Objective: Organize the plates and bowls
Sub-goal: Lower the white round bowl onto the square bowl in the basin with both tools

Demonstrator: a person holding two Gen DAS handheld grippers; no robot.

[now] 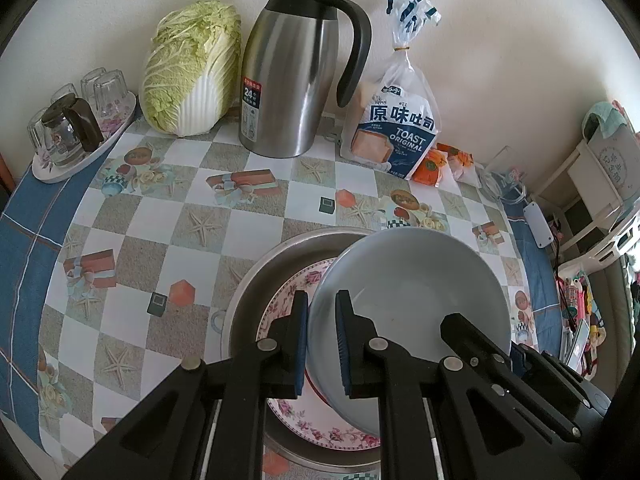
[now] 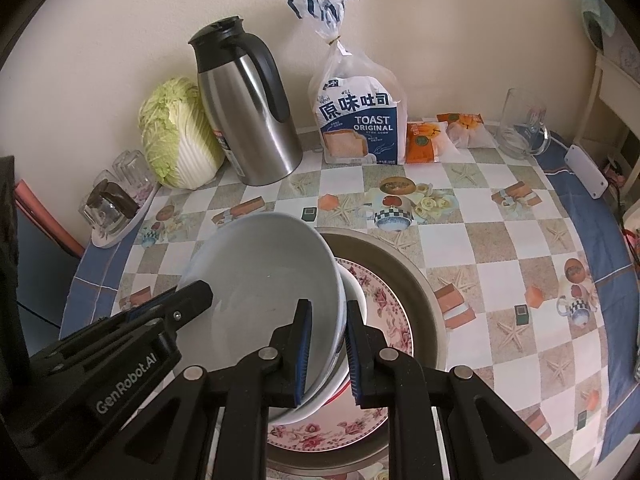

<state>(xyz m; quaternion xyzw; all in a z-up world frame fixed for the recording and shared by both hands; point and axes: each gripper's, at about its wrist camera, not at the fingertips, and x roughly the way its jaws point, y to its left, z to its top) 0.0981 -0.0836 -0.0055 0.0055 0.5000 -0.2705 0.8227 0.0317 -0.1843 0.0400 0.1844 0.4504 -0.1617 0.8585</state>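
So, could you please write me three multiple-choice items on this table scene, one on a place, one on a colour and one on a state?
1. Where does the pale napa cabbage stand?
A. between the steel thermos jug and the tray of upturned glasses
B. inside the metal basin
C. right of the toast bag

2. What colour is the toast bag's label?
A. green
B. blue and white
C. red

3. How is the large plain white bowl held?
A. by neither gripper
B. by the left gripper only
C. both grippers clamp its rim

Answers:
1 A, the cabbage leans at the wall between the two.
2 B, white lettering on blue.
3 C, the left gripper and right gripper each pinch the rim, tilted over the floral plate in the round metal basin.
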